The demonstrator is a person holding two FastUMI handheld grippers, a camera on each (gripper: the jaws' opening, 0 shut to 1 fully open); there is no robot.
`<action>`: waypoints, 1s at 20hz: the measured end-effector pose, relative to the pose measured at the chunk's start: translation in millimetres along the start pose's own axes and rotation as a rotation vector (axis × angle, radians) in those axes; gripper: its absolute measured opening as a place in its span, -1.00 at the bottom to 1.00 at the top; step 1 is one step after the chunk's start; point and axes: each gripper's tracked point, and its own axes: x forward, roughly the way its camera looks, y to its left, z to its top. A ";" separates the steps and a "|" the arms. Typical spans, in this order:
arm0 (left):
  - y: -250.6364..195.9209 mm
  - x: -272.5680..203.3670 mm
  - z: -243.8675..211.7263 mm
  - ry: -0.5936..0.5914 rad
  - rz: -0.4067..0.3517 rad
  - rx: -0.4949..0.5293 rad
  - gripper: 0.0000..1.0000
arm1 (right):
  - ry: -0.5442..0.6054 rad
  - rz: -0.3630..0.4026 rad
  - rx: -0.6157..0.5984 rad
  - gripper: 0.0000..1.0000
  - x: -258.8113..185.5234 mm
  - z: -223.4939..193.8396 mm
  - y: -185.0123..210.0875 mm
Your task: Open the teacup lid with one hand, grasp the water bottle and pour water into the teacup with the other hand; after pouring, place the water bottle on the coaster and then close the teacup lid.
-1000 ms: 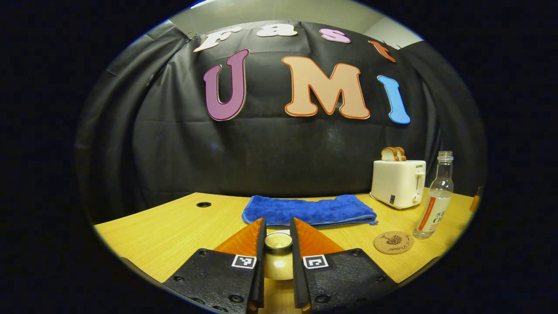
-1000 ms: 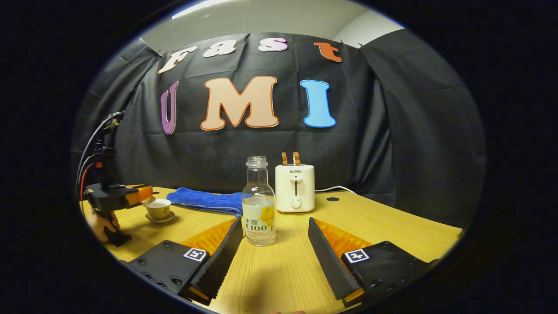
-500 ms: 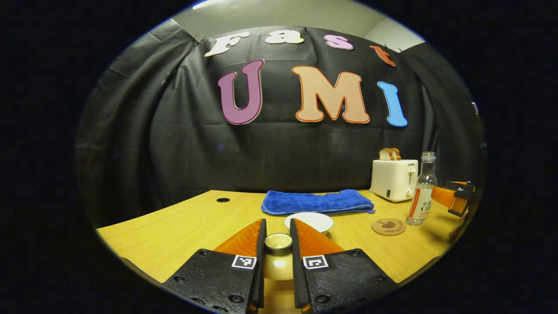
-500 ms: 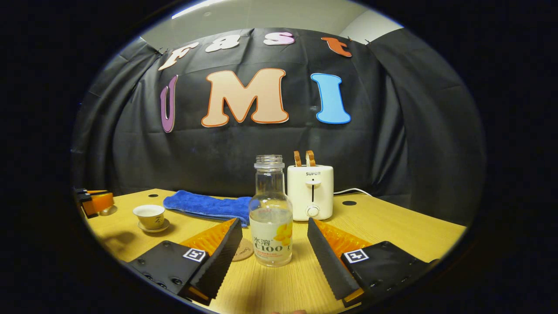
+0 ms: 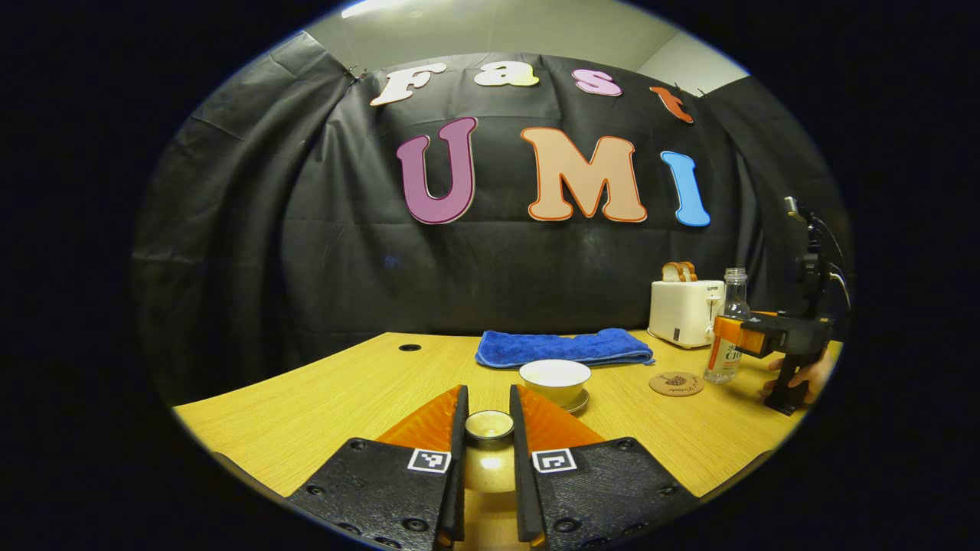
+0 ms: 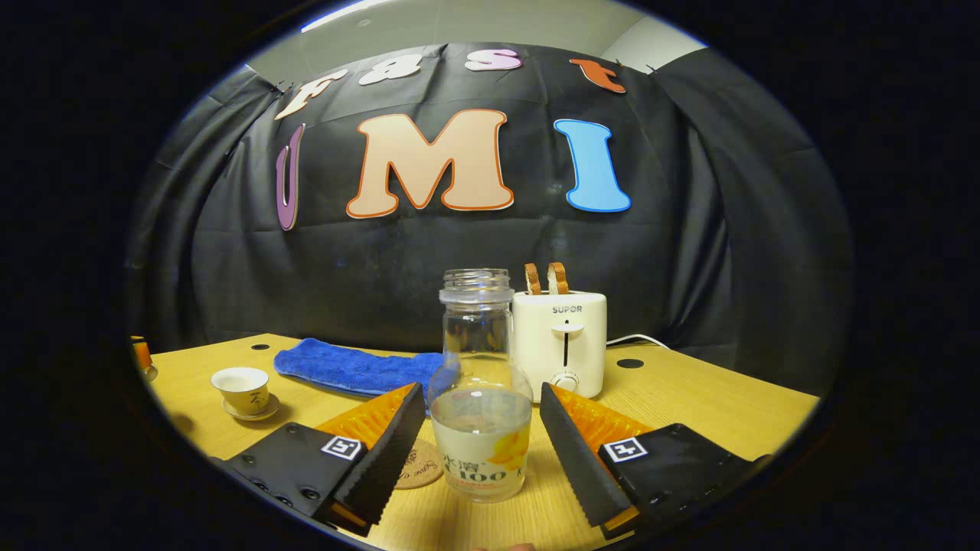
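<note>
My left gripper (image 5: 488, 421) is shut on the knob of the teacup lid (image 5: 488, 428), held off to the near left of the uncovered teacup (image 5: 554, 378), which rests on its saucer. In the right gripper view the clear, capless water bottle (image 6: 479, 390) stands between the fingers of my open right gripper (image 6: 481, 417), which do not touch it. The teacup (image 6: 240, 386) sits far left there. A round cork coaster (image 6: 419, 464) lies just left of the bottle; in the left gripper view the coaster (image 5: 677, 383) lies between cup and bottle (image 5: 728, 327), where the right gripper (image 5: 754, 335) also appears.
A folded blue towel (image 5: 564, 347) lies behind the cup. A white toaster (image 6: 560, 343) with bread slices stands behind the bottle, its cord trailing right. The wooden table (image 5: 321, 394) has cable holes (image 5: 409, 347) near its back edge.
The left gripper carried the lid back and left, uncovering the cup. The right gripper moved forward until the bottle stood between its open fingers.
</note>
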 end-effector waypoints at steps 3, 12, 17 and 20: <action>0.4 -0.3 1.0 0.000 0.000 0.000 -0.53 | -0.001 -0.007 0.000 0.95 11.2 -0.6 2.4; -1.1 0.5 0.4 -0.004 -0.007 -0.001 -0.50 | 0.001 -0.033 -0.005 0.48 10.4 0.0 4.4; -1.1 0.6 0.7 -0.004 -0.007 -0.001 -0.52 | -0.005 -0.018 -0.165 0.36 8.3 8.0 20.5; -1.8 0.2 0.4 -0.005 -0.011 -0.001 -0.52 | -0.001 0.023 -0.322 0.35 9.7 15.8 49.2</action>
